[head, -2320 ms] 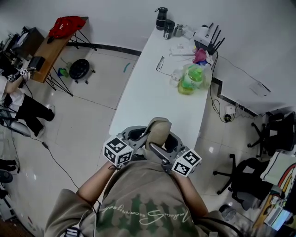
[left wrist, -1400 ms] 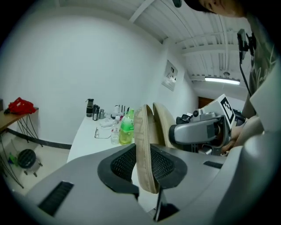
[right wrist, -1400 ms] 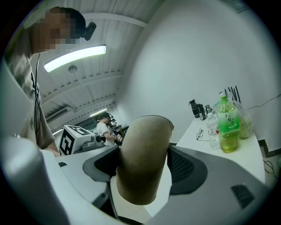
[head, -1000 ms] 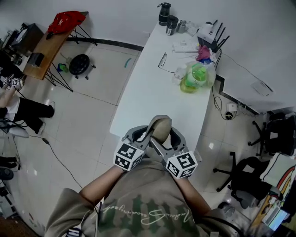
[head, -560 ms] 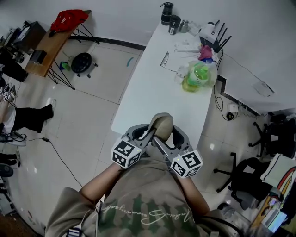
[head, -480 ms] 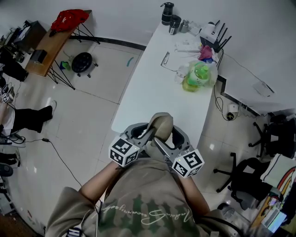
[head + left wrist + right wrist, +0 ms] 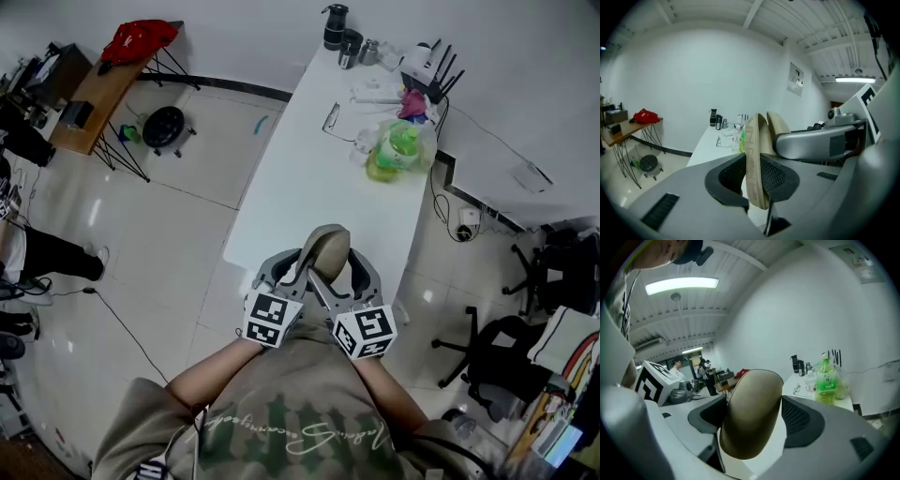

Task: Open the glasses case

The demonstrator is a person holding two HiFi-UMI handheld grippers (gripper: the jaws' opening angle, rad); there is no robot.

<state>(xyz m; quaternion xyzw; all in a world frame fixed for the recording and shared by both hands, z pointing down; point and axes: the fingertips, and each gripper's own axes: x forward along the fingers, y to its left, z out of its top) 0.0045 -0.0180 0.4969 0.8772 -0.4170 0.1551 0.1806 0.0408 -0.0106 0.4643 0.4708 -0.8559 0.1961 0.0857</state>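
My left claw (image 7: pixel 753 177) and right claw (image 7: pixel 751 420) both clamp the tan glasses case (image 7: pixel 324 251), lower centre. Opening seems in hand, and next I'd pry its 2 halves apart.

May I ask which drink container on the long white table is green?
The plastic bottle in the crumpled clear bag; the cylindrical flasks beyond it are dark.

Case (image 7: pixel 325 251): tan, matt, cloth-like, w/ zip seam. Pads (image 7: pixel 778 176): black, ribbed, matt. Table (image 7: pixel 300 178): white, smooth. Floor (image 7: pixel 178 234): glossy tile.
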